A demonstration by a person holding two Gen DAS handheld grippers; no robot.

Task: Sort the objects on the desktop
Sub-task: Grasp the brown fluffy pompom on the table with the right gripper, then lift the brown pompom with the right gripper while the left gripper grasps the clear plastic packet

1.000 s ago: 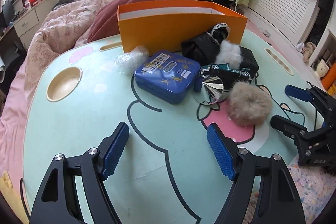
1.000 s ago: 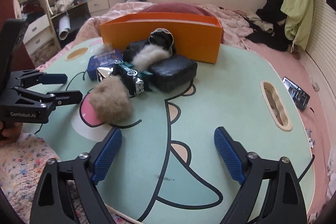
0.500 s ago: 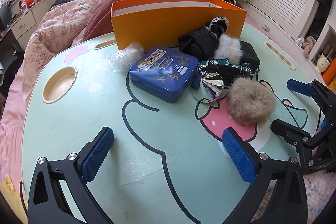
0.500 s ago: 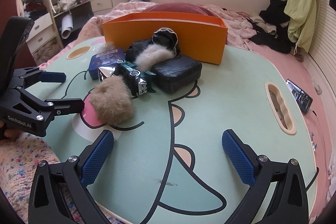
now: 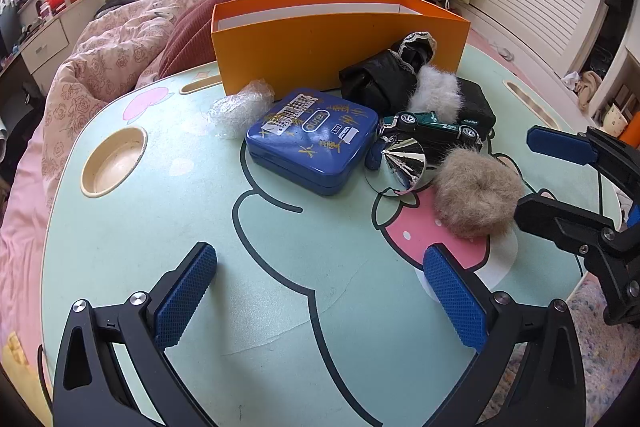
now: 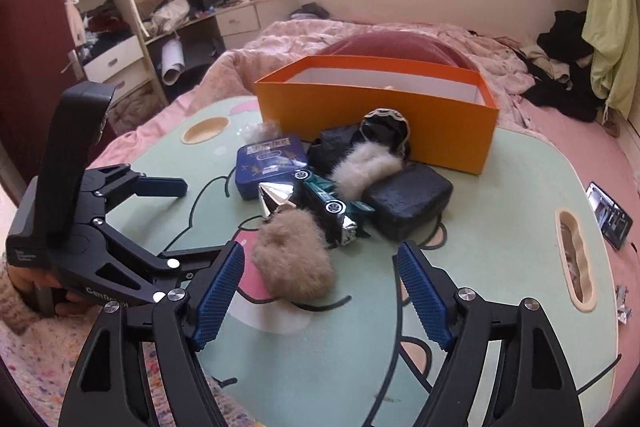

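Both tools stand released and empty: the left gripper (image 5: 320,291) over bare table (image 5: 132,247), the right gripper (image 6: 320,289) with its jaws spread just short of the brown fur puff (image 6: 294,259). The unsorted pile lies at twelve o'clock of the right gripper, before the orange box (image 6: 376,115). Risk: the puff touches the silver cone (image 6: 276,199) and toy car (image 6: 330,205), so a careless closure may drag either; soft fur may slip.
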